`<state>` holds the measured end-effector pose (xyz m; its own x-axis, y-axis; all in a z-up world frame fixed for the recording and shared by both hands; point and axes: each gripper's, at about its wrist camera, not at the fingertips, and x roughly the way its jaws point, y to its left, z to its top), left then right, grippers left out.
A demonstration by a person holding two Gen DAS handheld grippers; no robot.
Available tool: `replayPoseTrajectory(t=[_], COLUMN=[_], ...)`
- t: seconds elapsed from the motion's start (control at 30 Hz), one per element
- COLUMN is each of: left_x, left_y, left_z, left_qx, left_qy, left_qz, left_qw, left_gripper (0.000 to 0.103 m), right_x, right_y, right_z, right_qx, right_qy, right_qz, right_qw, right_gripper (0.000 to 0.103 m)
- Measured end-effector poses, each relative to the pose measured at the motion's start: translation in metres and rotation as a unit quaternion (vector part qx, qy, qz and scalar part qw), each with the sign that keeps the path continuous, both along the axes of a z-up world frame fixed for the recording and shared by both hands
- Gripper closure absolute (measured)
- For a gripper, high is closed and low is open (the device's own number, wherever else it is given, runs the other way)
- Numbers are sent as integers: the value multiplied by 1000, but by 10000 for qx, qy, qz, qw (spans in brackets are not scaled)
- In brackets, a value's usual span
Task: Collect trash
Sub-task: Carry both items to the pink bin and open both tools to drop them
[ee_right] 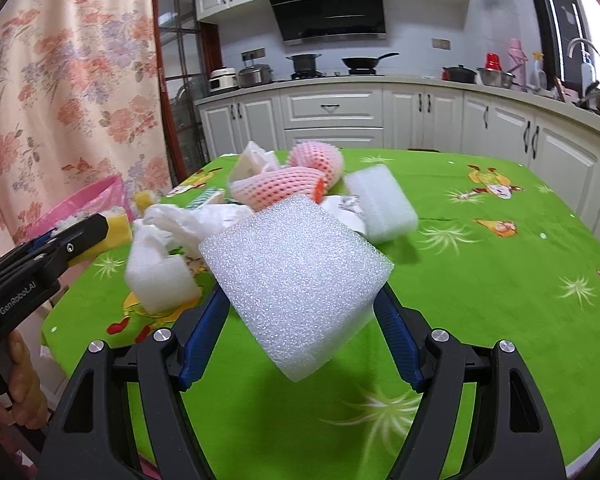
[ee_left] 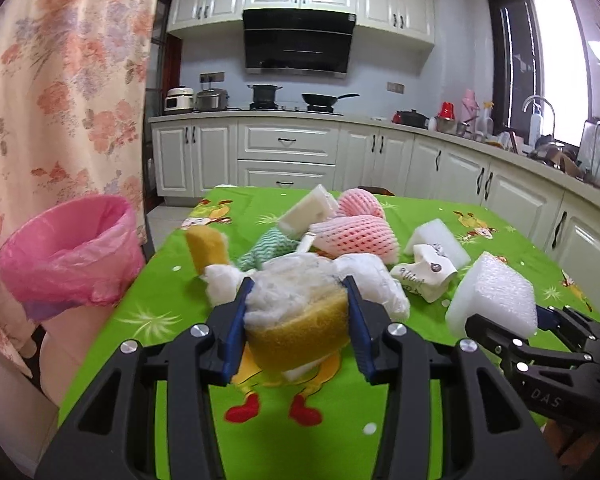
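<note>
My left gripper (ee_left: 298,286) is shut on a yellow sponge (ee_left: 296,336) topped with white fluff, held just above the green tablecloth (ee_left: 160,304). In the right wrist view the left gripper (ee_right: 82,236) shows at the left edge with the sponge (ee_right: 118,226). My right gripper (ee_right: 300,296) is shut on a big white foam block (ee_right: 296,276), lifted off the table; the block hides its fingertips. The left wrist view shows that block (ee_left: 494,296) at the right. A bin lined with a pink bag (ee_left: 72,256) stands off the table's left side.
A trash pile lies mid-table: pink foam nets (ee_left: 356,234), white foam pieces (ee_left: 440,242), a crushed paper cup (ee_left: 424,278), a white plastic bag (ee_left: 380,284), a second yellow sponge (ee_left: 208,248). A floral curtain (ee_left: 60,80) hangs at the left. White kitchen cabinets (ee_left: 288,152) stand behind.
</note>
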<state>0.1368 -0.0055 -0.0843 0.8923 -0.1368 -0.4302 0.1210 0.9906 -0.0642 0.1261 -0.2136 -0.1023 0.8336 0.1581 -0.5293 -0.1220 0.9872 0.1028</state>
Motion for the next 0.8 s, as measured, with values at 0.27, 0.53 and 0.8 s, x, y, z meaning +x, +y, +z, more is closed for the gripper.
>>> replayPoseTrajectory(t=[0.27,0.53,0.8], left_x=[-25,-33,-34], left_y=[33,80,129], left_z=[2,6,19], left_qx=[214,254,219], left_qy=[-128,-159,-223], left_qz=[398,950,1538], left_qw=[9989,9950,9876], left_gripper=[60,60,60], right_x=[2,13,31], right_y=[41,92,140], right_z=[12,25,53], right_qx=[-214,-440,-364], right_qy=[-139,-257,-501], right_qz=[552,1174,1752], right_qw=[9981,9918,9826], right_gripper=[33,33,33])
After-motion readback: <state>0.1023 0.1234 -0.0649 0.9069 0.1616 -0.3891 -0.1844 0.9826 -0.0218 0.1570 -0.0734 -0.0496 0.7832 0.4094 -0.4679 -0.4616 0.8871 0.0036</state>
